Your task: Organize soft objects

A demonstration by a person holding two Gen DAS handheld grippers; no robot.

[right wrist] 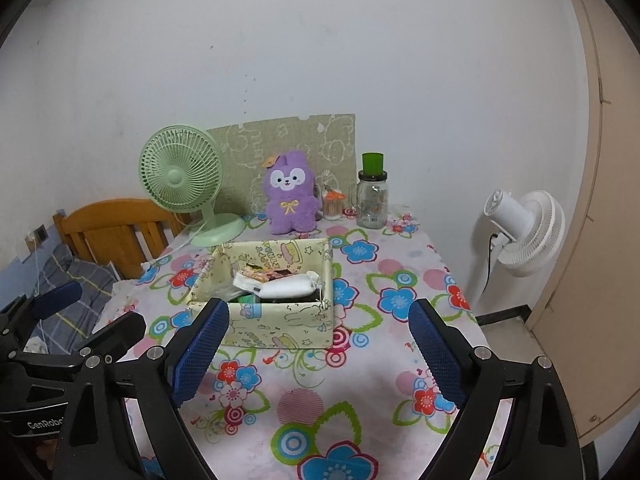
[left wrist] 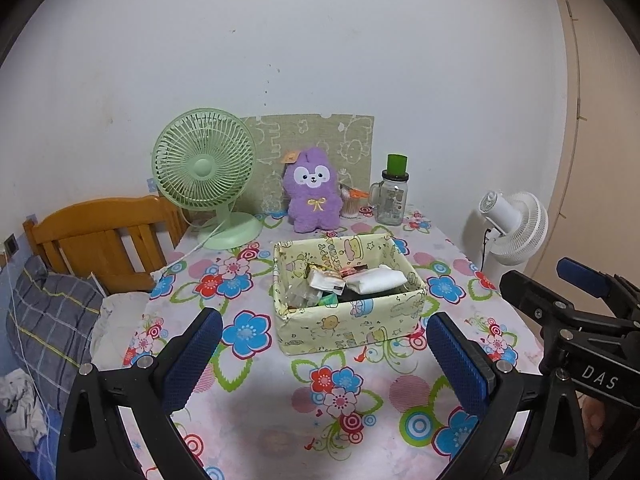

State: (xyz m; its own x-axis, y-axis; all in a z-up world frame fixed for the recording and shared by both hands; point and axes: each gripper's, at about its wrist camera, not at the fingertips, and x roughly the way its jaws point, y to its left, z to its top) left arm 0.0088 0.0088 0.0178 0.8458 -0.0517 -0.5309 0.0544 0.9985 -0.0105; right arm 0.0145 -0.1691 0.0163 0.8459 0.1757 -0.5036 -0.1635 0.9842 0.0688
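Tablecloth (left wrist: pixel 248 432) in loud florals carries everything, with the fabric box (left wrist: pixel 352 326) as landmark at its middle. Behind the box stand the green fan (left wrist: pixel 204 168) and purple plush (left wrist: pixel 314 190); a glass jar (left wrist: pixel 392 200) is just beside the plush. Left gripper (left wrist: pixel 324 344) and right gripper (right wrist: pixel 318 340) hover before the box, jaws wide, empty. Reaching over could snag the box rim or topple the jar.

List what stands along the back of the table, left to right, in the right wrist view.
Green desk fan → purple plush toy → small cup of sticks → glass jar with green lid. The white standing fan is farther right, off the table.
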